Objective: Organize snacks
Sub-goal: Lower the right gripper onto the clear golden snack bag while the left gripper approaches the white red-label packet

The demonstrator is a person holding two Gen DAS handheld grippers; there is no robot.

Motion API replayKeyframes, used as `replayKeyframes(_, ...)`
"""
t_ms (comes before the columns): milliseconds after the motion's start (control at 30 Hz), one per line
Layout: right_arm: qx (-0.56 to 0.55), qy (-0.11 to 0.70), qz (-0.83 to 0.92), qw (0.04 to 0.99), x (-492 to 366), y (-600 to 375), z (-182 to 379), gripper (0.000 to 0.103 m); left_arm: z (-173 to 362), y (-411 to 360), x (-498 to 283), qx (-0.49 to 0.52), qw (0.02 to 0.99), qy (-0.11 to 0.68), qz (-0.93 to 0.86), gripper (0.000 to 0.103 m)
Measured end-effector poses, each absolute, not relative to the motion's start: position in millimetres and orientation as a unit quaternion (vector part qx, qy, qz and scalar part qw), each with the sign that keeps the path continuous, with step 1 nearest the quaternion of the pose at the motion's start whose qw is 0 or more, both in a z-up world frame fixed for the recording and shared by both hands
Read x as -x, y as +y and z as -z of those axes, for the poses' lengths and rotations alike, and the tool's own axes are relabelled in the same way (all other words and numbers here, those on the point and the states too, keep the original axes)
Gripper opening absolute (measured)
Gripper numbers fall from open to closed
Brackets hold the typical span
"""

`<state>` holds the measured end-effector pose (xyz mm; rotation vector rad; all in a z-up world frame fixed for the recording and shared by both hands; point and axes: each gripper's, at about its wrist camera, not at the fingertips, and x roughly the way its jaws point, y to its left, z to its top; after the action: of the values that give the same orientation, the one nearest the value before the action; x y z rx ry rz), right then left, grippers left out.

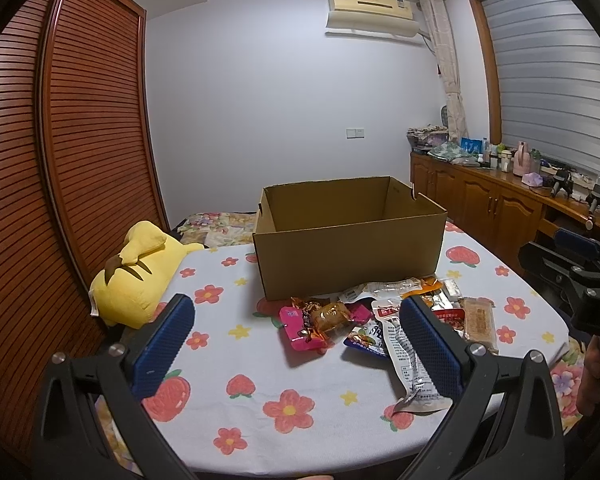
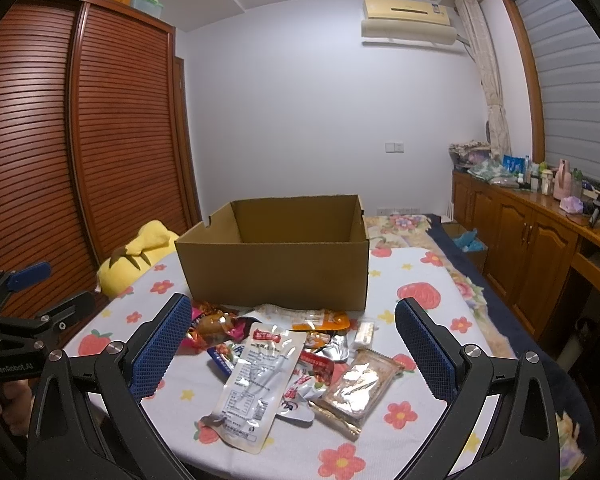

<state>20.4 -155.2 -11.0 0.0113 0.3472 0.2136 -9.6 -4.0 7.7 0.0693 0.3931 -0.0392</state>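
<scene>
An open cardboard box stands on the flowered table; it also shows in the right wrist view. A pile of snack packets lies in front of it. In the right wrist view the pile holds a long clear white packet, a biscuit packet and an orange packet. My left gripper is open above the table, near the pile's left part. My right gripper is open over the pile. Neither holds anything.
A yellow plush toy lies at the table's left edge. A slatted wooden wardrobe stands on the left. A wooden sideboard with clutter runs along the right under the window. A bed lies behind the table.
</scene>
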Motion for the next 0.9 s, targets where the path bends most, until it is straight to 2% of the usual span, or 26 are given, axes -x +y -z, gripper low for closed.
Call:
replayKeyframes(233,-0.006,0.175,-0.105,0.979,-20,-158,8,0.103,2,-6,4,-0.031,0.976,0.212,0.03,0.103)
replayKeyframes(500,-0.003,0.211,-0.105,0.972,-34,-177,40,0.102,34,-20,-19,-0.036,0.964,0.257,0.061,0.103)
replayKeyframes(900,0.006,0.273,-0.116,0.955,-60,-201,75,0.092,66,-49,-49,-0.044,0.942,0.314,0.114,0.098)
